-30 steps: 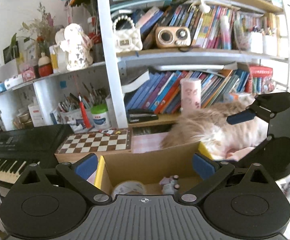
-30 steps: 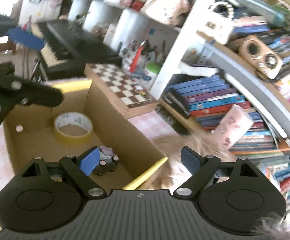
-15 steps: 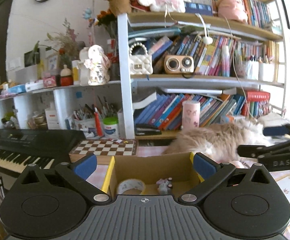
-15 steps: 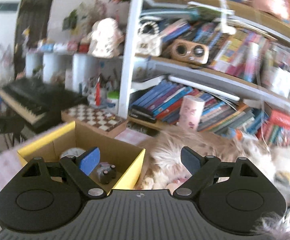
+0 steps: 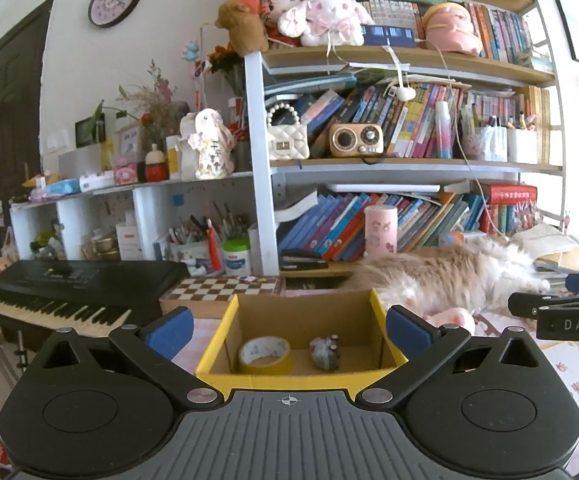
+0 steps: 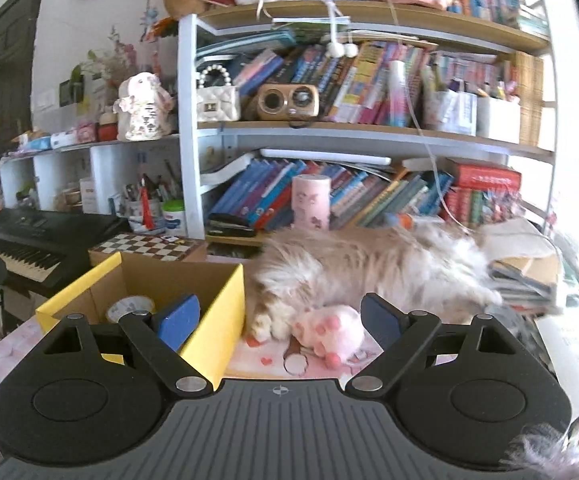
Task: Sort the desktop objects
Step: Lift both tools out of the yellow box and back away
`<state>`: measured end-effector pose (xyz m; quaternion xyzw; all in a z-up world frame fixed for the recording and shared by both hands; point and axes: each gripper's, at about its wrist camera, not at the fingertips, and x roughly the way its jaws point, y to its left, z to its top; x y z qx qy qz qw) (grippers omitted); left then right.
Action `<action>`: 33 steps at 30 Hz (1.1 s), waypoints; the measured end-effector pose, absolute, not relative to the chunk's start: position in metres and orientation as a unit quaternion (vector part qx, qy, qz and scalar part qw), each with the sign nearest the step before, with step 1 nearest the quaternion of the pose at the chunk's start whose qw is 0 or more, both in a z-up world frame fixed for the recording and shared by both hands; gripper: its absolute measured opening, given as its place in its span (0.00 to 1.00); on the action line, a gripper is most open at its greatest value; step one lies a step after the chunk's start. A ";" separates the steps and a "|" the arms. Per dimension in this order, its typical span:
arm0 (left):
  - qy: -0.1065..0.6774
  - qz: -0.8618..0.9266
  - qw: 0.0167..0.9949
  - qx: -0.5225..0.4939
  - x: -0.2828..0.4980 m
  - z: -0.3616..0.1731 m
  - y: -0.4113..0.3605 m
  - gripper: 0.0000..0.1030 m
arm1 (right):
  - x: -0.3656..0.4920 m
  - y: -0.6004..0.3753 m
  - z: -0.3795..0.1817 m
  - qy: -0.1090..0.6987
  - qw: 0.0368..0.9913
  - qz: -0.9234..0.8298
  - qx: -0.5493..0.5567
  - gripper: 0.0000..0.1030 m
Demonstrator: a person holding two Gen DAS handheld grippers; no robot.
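Note:
An open cardboard box with yellow flaps (image 5: 225, 330) (image 6: 213, 300) stands on the pink desk. Inside it lie a yellow tape roll (image 5: 264, 355) (image 6: 129, 307) and a small grey toy (image 5: 324, 352). My left gripper (image 5: 287, 328) is open and empty, just in front of the box. My right gripper (image 6: 279, 318) is open and empty, to the right of the box, above a pink paw-shaped plush (image 6: 329, 332). The right gripper also shows in the left wrist view at the right edge (image 5: 561, 312).
A fluffy cat (image 6: 369, 268) (image 5: 449, 280) lies behind the box and the paw plush. A chessboard (image 5: 221, 290), a black keyboard (image 5: 69, 288) and a packed bookshelf (image 5: 369, 160) stand behind. Books and papers (image 6: 529, 276) are stacked at the right.
Both grippers have pulled back and levelled out, away from the box. The right gripper has swung right, from over the box to over the paw plush. Both stay open.

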<state>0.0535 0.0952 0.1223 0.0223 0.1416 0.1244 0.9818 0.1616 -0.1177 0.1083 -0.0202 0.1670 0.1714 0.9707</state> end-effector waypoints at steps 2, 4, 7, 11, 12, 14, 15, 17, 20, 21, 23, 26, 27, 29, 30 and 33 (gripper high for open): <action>0.143 0.129 0.981 0.020 0.045 0.118 0.090 1.00 | 0.151 -0.122 0.103 0.166 0.973 0.162 -0.019 0.84; 0.145 0.133 0.980 0.017 0.037 0.114 0.087 1.00 | 0.141 -0.125 0.097 0.165 0.974 0.153 -0.019 0.84; 0.152 0.141 0.978 0.009 0.026 0.108 0.082 1.00 | 0.126 -0.130 0.089 0.162 0.977 0.140 -0.021 0.84; 0.163 0.152 0.975 -0.004 0.013 0.098 0.077 1.00 | 0.108 -0.136 0.077 0.171 0.977 0.130 -0.015 0.84; 0.167 0.156 0.974 -0.006 0.010 0.095 0.076 1.00 | 0.104 -0.136 0.075 0.174 0.976 0.129 -0.015 0.84; 0.175 0.160 0.971 -0.009 0.006 0.090 0.074 1.00 | 0.098 -0.135 0.069 0.181 0.975 0.127 -0.016 0.84; 0.179 0.162 0.970 -0.011 0.004 0.087 0.073 1.00 | 0.095 -0.135 0.066 0.186 0.974 0.126 -0.016 0.84; 0.185 0.161 0.969 -0.014 0.001 0.083 0.072 1.00 | 0.088 -0.134 0.063 0.194 0.973 0.126 -0.014 0.84; 0.195 0.159 0.968 -0.015 -0.002 0.079 0.069 1.00 | 0.079 -0.132 0.058 0.203 0.971 0.125 -0.014 0.84; 0.197 0.158 0.968 -0.015 -0.003 0.078 0.068 1.00 | 0.076 -0.131 0.056 0.205 0.970 0.126 -0.014 0.84; 0.198 0.154 0.968 -0.013 -0.005 0.077 0.066 1.00 | 0.070 -0.130 0.052 0.211 0.969 0.128 -0.017 0.84; 0.198 0.152 0.968 -0.006 -0.007 0.075 0.062 1.00 | 0.065 -0.128 0.049 0.218 0.966 0.135 -0.017 0.84; 0.200 0.152 0.968 -0.005 -0.008 0.074 0.061 1.00 | 0.064 -0.128 0.048 0.219 0.966 0.138 -0.016 0.84; 0.204 0.149 0.967 -0.006 -0.009 0.072 0.059 1.00 | 0.062 -0.127 0.048 0.218 0.965 0.143 -0.020 0.84; 0.206 0.147 0.967 -0.008 -0.010 0.071 0.058 1.00 | 0.060 -0.127 0.048 0.218 0.965 0.144 -0.022 0.85; 0.207 0.142 0.968 -0.008 -0.012 0.069 0.056 1.00 | 0.057 -0.129 0.048 0.216 0.965 0.143 -0.025 0.84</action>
